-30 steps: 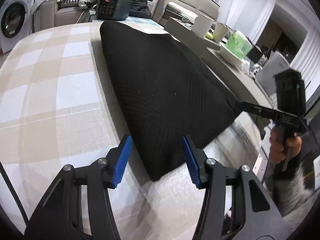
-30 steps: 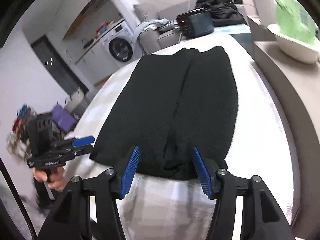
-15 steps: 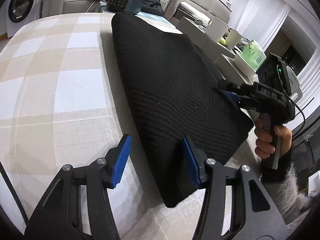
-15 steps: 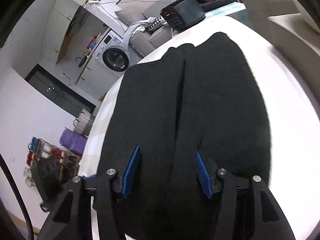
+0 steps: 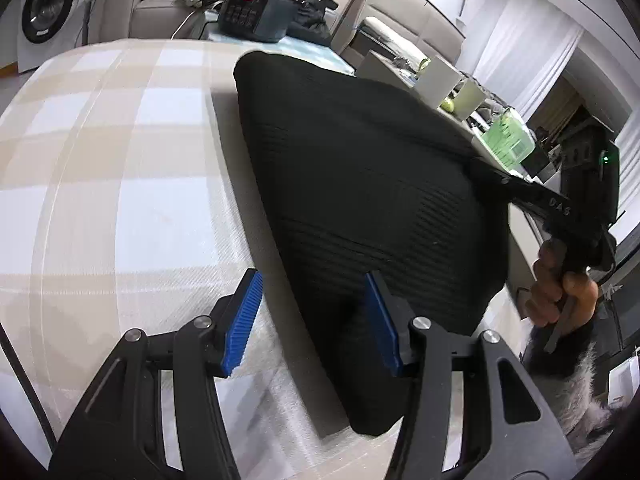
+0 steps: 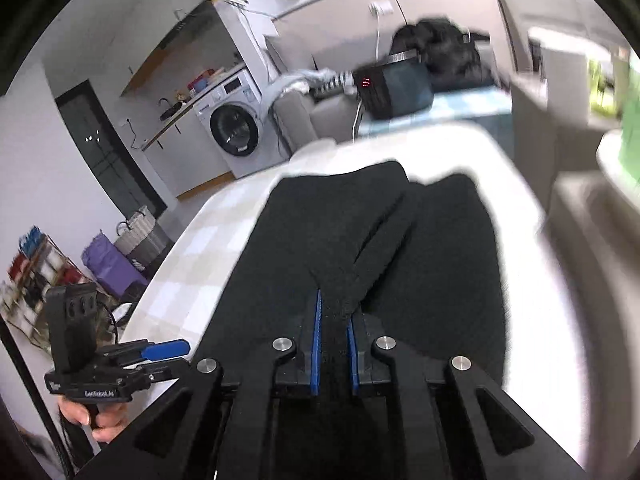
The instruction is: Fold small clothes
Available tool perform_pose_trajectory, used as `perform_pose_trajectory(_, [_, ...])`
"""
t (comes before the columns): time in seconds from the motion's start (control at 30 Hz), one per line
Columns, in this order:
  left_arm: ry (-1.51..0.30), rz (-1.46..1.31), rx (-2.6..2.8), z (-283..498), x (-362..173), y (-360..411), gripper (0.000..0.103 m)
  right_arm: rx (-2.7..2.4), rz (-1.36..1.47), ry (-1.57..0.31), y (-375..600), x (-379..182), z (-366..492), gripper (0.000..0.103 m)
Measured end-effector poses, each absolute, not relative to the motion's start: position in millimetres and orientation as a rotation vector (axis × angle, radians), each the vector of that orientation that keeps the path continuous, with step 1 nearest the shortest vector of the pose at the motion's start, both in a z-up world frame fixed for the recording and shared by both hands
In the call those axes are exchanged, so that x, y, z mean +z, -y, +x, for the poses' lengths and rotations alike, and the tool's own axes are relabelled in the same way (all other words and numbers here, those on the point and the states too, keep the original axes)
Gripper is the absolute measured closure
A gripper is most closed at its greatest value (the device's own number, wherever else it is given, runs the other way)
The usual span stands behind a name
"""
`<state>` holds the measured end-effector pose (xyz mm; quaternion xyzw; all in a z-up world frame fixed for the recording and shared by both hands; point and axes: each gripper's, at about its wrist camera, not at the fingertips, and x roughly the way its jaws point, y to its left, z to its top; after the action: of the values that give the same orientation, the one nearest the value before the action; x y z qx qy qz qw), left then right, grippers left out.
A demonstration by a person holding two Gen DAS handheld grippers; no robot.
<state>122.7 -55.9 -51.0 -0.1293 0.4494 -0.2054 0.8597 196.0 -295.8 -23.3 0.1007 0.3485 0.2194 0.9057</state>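
Checked cream-and-white cloth is covering the table [image 5: 120, 184] that is carrying the work, with a washing machine [image 6: 234, 124] standing by the far wall. One black knitted garment [image 5: 360, 184] is lying lengthwise on the cloth, its two halves meeting along a centre seam in the right wrist view.

Starting at the right gripper [image 6: 333, 344]: its two blue fingers [image 6: 316, 344] have just been closing and are now standing nearly together, pinching a raised ridge of the garment's near edge at that seam. Fabric is rising in a small tent out of the pinch, and the rest of the garment is stretching away toward the far end of the table.

On the left gripper [image 5: 316, 320], the two blue fingers [image 5: 244, 320] are standing about half open with nothing clamped. The garment's near corner is lying between and under them: the right-hand pad is sitting over black fabric, the left-hand pad over bare checked cloth just beside the garment's edge.

Compared with a second ago, the right gripper's jaws were wide apart, straddling the flat hem; now they are gripping it and the hem is lifting. In the left wrist view one hand [image 5: 560, 288] is holding the right gripper's handle. Beyond the garment one dark keypad device [image 5: 256, 12] with red digits is sitting.
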Motion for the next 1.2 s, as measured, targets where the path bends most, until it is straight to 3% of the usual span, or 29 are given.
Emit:
perform_pose_trajectory(0.1, [-0.943,-0.260,-0.439,126.7,-49.9,62.9,0.053,0.375,0.156,-0.736,314.0,-16.3,193.5,0.093])
perform_pose_trajectory(0.27, [-1.015,-0.271,-0.436,136.3,-67.4,74.9,0.053,0.295,0.238,-0.909,336.2,-66.3,217.1,0.088])
perform_pose_trajectory(0.33, [-1.022,-0.283,-0.446,136.2,-70.4,76.2,0.053,0.343,0.323,-0.929,347.5,-75.8,212.4,0.082])
perform_pose_trajectory(0.4, [-1.022,-0.297,-0.463,136.9,-70.6,75.5,0.053,0.385,0.394,-0.926,356.9,-79.8,207.4,0.057])
perform_pose_trajectory(0.47, [-1.025,-0.305,-0.467,136.6,-71.5,74.7,0.053,0.440,0.477,-0.926,365.2,-83.8,198.5,0.052])
perform_pose_trajectory(0.7, [-1.036,-0.314,-0.486,133.6,-74.5,81.8,0.053,0.560,0.484,-0.924,358.2,-83.1,163.9,0.053])
perform_pose_trajectory(0.73, [-1.035,-0.314,-0.490,133.6,-74.0,83.4,0.053,0.568,0.452,-0.924,356.0,-81.9,159.0,0.056])
perform_pose_trajectory(0.8, [-1.037,-0.309,-0.490,134.0,-73.0,84.2,0.053,0.544,0.383,-0.949,350.0,-80.7,161.5,0.079])
perform_pose_trajectory(0.9, [-1.032,-0.306,-0.499,131.6,-69.5,84.6,0.053,0.548,0.423,-0.988,349.0,-72.1,178.7,0.087])
perform_pose_trajectory(1.13, [-1.048,-0.284,-0.499,129.7,-72.9,89.7,0.053,0.392,0.457,-1.048,368.7,-86.2,175.6,0.087])
perform_pose_trajectory(1.2, [-1.046,-0.284,-0.498,129.8,-73.9,89.1,0.053,0.398,0.478,-1.038,372.9,-84.7,172.6,0.082])
